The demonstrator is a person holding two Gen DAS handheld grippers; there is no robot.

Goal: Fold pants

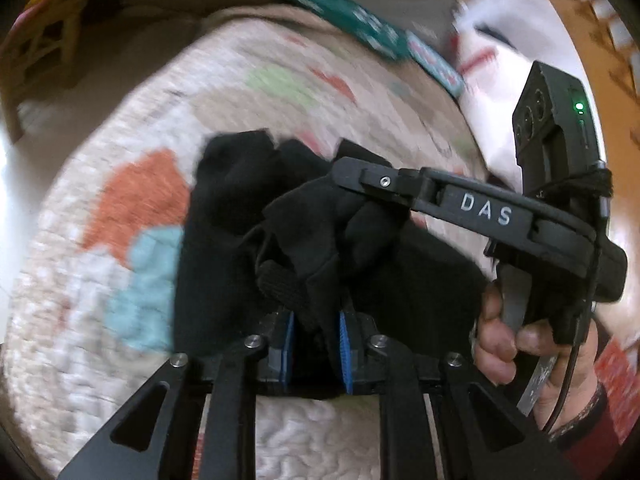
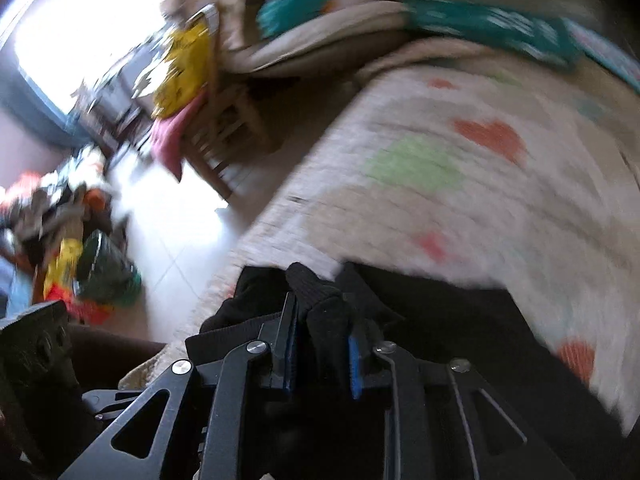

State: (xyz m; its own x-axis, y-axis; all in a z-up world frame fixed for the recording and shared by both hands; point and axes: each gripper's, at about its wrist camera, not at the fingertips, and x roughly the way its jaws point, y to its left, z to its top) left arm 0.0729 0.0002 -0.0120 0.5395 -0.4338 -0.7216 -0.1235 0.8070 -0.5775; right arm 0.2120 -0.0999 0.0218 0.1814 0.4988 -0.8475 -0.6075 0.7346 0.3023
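Note:
The black pants (image 1: 224,216) lie bunched on a pale quilt with coloured patches. My left gripper (image 1: 318,344) is shut on a fold of the black fabric, which rises between its blue pads. My right gripper (image 1: 360,178) reaches in from the right in the left wrist view and is pressed into the same bunch of cloth. In the right wrist view my right gripper (image 2: 322,344) is shut on a ribbed edge of the pants (image 2: 440,320), which spread to the right beneath it. Both views are motion-blurred.
The quilt (image 1: 120,300) covers a bed. A teal patterned cloth (image 1: 352,20) and a white pillow (image 1: 488,64) lie at its far end. Beside the bed (image 2: 460,184) are a wooden chair (image 2: 224,136) and a pile of clothes (image 2: 60,232) on the floor.

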